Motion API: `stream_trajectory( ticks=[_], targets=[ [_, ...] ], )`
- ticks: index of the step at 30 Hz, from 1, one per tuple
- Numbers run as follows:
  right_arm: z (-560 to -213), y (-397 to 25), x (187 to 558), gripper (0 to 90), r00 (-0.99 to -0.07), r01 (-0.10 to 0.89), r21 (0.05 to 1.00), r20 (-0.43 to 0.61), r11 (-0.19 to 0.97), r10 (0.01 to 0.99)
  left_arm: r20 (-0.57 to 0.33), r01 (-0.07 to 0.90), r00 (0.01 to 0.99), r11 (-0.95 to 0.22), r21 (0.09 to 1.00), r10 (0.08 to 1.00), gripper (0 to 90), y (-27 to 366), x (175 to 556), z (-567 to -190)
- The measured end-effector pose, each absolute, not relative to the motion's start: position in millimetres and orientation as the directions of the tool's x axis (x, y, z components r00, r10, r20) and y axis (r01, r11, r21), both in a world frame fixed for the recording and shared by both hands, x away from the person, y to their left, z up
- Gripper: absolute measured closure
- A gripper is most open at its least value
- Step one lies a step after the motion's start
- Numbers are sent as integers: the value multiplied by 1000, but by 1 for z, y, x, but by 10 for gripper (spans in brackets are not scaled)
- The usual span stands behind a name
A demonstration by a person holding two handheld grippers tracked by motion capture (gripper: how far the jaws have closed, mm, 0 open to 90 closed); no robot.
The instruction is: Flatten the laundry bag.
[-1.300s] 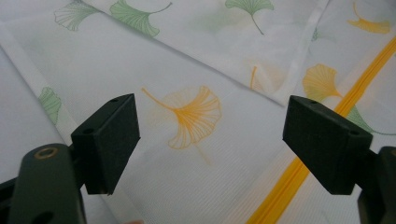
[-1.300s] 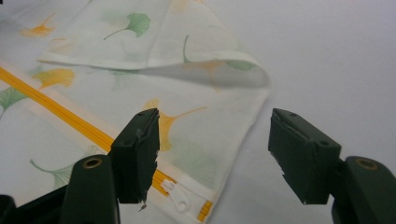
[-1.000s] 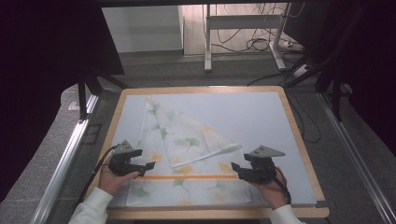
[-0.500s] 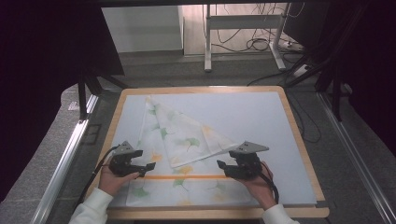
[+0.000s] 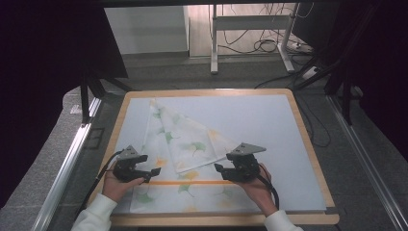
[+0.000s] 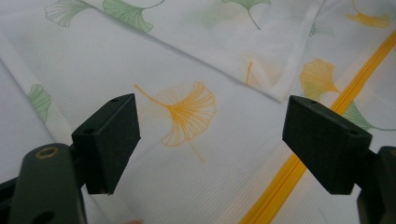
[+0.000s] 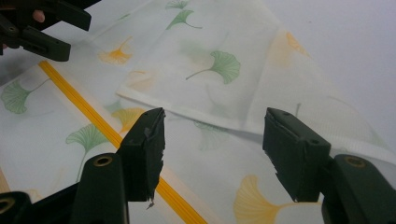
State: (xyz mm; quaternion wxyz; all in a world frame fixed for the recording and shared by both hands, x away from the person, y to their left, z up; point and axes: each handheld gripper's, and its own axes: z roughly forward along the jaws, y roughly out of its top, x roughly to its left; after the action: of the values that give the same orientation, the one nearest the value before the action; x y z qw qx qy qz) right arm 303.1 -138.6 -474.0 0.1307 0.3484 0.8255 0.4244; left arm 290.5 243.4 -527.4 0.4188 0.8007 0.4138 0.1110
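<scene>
A white cloth (image 5: 185,154) printed with ginkgo leaves lies on my tabletop (image 5: 269,120), one corner folded over into a triangle. My left tool (image 5: 153,172) hovers over the cloth's near left part, jaws wide apart, gripping nothing. My right tool (image 5: 217,168) hovers beside the folded flap's edge, jaws also wide apart, empty.

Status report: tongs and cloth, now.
Left tongs open, right tongs open, both over cloth. Cloth flat on table, one corner folded over. Nothing in the way.
</scene>
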Motion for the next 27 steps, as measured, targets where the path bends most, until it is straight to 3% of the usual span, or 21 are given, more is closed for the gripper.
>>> stream_trajectory(
  ticks=[27],
  targets=[
    [-474,-78,308,404,-800,433,769,88,471,593,-165,569,637,-315,760,753,188,244,291,-528]
  ],
)
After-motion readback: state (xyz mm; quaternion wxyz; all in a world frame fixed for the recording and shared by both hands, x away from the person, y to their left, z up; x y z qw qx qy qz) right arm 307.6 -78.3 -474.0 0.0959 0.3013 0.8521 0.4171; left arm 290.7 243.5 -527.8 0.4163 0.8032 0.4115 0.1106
